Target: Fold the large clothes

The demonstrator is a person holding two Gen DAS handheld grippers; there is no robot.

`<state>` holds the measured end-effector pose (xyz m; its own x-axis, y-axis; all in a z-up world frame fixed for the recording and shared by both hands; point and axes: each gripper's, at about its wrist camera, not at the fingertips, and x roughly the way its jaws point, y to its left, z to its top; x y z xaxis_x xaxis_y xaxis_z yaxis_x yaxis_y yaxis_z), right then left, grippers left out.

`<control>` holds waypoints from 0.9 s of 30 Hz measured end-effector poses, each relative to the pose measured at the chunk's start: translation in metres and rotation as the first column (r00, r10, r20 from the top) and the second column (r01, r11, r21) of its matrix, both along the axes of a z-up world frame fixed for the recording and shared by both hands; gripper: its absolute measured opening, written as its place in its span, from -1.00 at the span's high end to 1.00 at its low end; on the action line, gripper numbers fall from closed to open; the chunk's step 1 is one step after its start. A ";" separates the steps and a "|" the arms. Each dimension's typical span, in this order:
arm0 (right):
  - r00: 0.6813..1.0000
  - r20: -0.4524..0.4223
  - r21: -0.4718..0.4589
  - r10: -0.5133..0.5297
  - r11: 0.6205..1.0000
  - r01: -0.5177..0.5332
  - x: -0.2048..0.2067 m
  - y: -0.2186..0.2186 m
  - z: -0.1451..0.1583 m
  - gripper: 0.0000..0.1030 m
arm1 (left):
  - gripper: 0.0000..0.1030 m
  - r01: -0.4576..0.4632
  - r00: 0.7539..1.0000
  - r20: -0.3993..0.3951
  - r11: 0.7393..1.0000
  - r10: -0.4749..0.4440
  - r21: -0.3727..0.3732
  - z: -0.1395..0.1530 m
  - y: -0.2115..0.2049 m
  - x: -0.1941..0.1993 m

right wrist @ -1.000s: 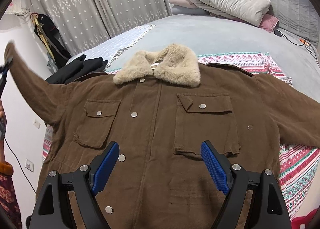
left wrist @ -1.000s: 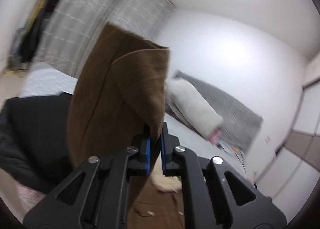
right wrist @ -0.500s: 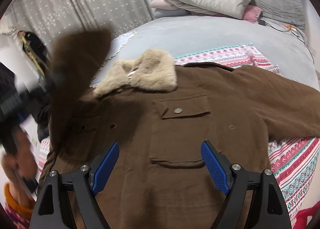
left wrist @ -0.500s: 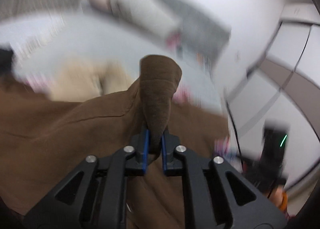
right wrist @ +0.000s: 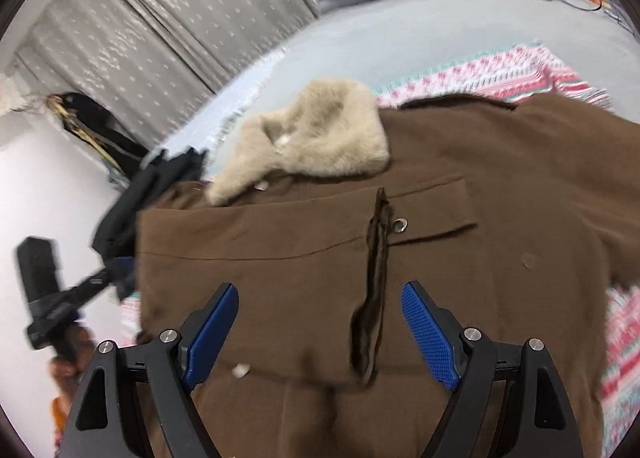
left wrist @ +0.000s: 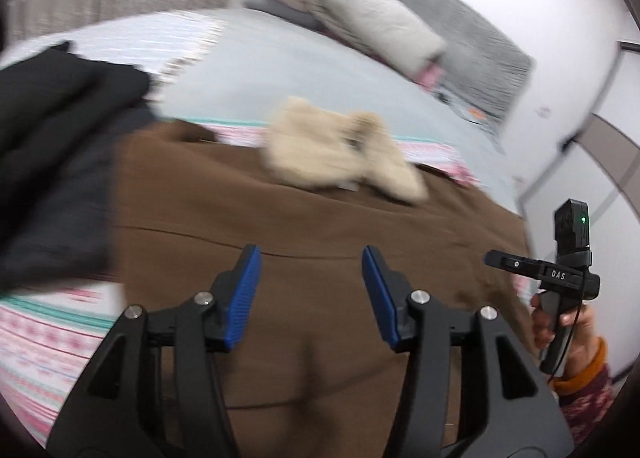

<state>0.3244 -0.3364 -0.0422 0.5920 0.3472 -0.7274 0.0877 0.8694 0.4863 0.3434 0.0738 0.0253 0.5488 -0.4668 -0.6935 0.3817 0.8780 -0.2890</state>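
A brown jacket (left wrist: 320,217) with a beige fur collar (left wrist: 340,153) lies front up on the bed. Its sleeve (right wrist: 260,238) is folded across the chest, and the cuff (right wrist: 372,290) lies beside a pocket snap. My left gripper (left wrist: 312,286) hovers low over the brown cloth; its jaws are opening and nothing is between them. My right gripper (right wrist: 320,322) stands open over the folded sleeve, its blue pads on either side of the cuff and clear of it. Both wrist views are blurred by motion.
Black clothes (left wrist: 52,137) are piled at the jacket's left shoulder. A pink patterned blanket (left wrist: 40,338) lies under the jacket on the grey bed. Pillows (left wrist: 372,25) rest at the headboard. Grey curtains (right wrist: 160,37) hang behind. A person's hand (left wrist: 576,326) holds the right gripper's handle.
The left gripper swung the raised sleeve down across the jacket's front, then let go and parted its jaws. The right gripper shifted slightly and stayed open.
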 end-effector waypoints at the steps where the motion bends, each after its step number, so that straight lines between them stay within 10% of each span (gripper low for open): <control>1: 1.000 -0.020 -0.018 -0.007 1.000 0.007 0.010 0.003 -0.009 -0.60 | -0.05 -0.028 1.000 0.012 1.000 0.028 0.014 -0.005 0.007 0.006; 2: 0.999 -0.040 -0.041 -0.008 0.999 0.007 0.021 0.007 -0.021 -0.40 | -0.04 -0.051 0.998 0.022 0.998 0.050 0.027 -0.009 0.013 0.009; 4: 0.996 -0.085 -0.076 0.011 0.997 -0.017 0.034 0.017 -0.039 0.62 | 0.15 -0.096 0.995 0.040 0.994 0.094 0.055 -0.015 0.027 0.020; 8: 0.994 0.048 -0.207 0.097 0.975 -0.085 0.027 0.048 -0.012 0.89 | 0.28 -0.097 0.994 0.060 0.992 0.093 0.076 -0.029 0.023 0.035; 13: 0.978 0.197 -0.266 0.069 0.964 -0.015 0.020 0.046 0.033 0.90 | 0.28 -0.094 0.991 0.100 0.990 0.084 0.104 -0.047 0.002 0.049; 17: 0.999 0.020 -0.333 0.028 0.943 -0.020 0.040 0.038 -0.015 0.82 | 0.28 -0.099 0.994 0.056 0.981 0.091 0.165 -0.077 -0.003 0.052; 24: 1.000 0.003 -0.371 -0.007 0.929 0.007 0.028 0.025 -0.051 0.13 | 0.28 -0.090 0.995 0.051 0.964 0.080 0.249 -0.084 -0.014 0.049; 27: 0.999 -0.010 -0.388 -0.039 0.921 0.032 0.015 0.017 -0.039 -0.13 | -0.05 -0.094 0.996 0.019 0.964 0.092 0.249 -0.074 -0.015 0.041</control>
